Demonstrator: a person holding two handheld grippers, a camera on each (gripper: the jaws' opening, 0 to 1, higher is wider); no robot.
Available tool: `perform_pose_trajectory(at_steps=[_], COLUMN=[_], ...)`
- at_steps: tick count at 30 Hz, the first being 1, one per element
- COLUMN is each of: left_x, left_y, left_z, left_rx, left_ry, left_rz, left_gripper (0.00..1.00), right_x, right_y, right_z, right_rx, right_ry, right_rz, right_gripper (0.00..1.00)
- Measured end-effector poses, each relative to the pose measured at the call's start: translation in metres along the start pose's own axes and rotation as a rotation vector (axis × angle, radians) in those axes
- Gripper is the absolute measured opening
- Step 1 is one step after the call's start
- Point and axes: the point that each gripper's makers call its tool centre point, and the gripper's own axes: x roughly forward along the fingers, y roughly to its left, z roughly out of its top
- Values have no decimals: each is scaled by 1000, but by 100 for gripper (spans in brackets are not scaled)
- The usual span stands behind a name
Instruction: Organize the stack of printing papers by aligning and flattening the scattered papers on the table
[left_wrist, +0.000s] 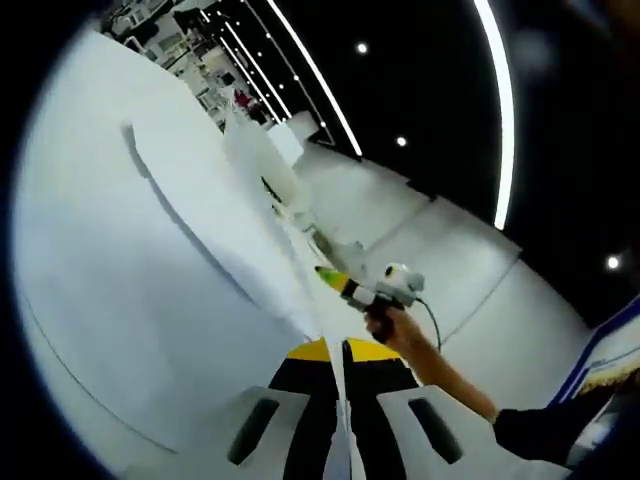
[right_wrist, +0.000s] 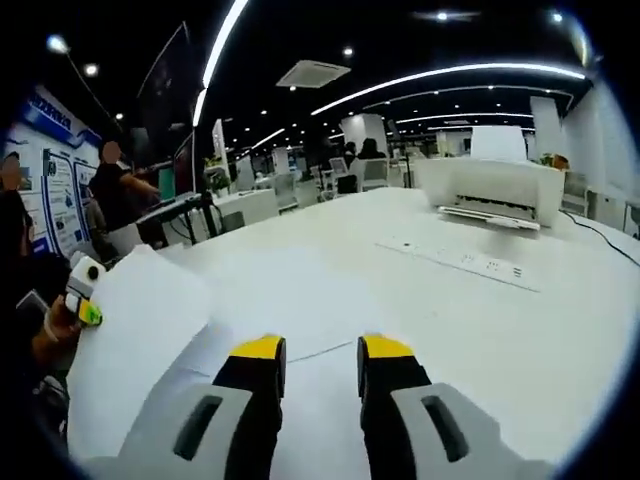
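While the left gripper (left_wrist: 338, 350) points along a steeply rolled view, its two yellow-tipped jaws are pressed together on the edge of a sheet of paper (left_wrist: 200, 200). That sheet rises from between the jaws as a thin white line and spreads into a broad white surface on the left of the left gripper view. Just beyond the jaws, a person's hand (left_wrist: 385, 325) holds the right gripper (left_wrist: 375, 287), whose yellow-green tip touches the same raised paper. A dark sleeve (left_wrist: 545, 430) runs off toward the lower right. The white table (left_wrist: 470, 260) lies behind, under long ceiling light strips (left_wrist: 497, 110).

In the right gripper view, the right gripper's own jaws stand apart with a clear gap, holding nothing. Under and ahead of them, white sheets lie loosely overlapped on the table, their edges not lined up. One sheet on the left is lifted and curled up toward the left gripper, seen at the far left edge with a hand around it. A white printer (right_wrist: 490, 185) sits near the far right side of the table, and a flat white power strip (right_wrist: 462, 260) lies in front of it. People (right_wrist: 118, 185) stand in the dim office behind.
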Motion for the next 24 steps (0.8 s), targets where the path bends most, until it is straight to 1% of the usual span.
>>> perform_pose_trajectory(at_steps=[3, 5, 9, 13, 14, 23, 24], left_x=[1, 1, 1, 0, 0, 2, 2], left_y=[3, 3, 4, 5, 5, 5, 5], left_z=[-2, -1, -1, 0, 1, 0, 0], left_rx=[11, 15, 18, 8, 8, 28, 27], left_ry=[11, 11, 9, 7, 6, 20, 18], left_rz=[14, 12, 12, 9, 9, 8, 7], left_gripper=[6, 6, 6, 6, 6, 6, 6], right_x=[8, 15, 26, 35, 37, 56, 61], right_y=[-7, -12, -16, -19, -20, -40, -44], right_z=[-3, -5, -7, -8, -9, -8, -8], right_rx=[4, 3, 0, 5, 7, 26, 23], right_ry=[5, 15, 35, 47, 53, 74, 80], right_rz=[-19, -34, -49, -61, -63, -114, -129], right_gripper=[28, 27, 27, 23, 23, 23, 23])
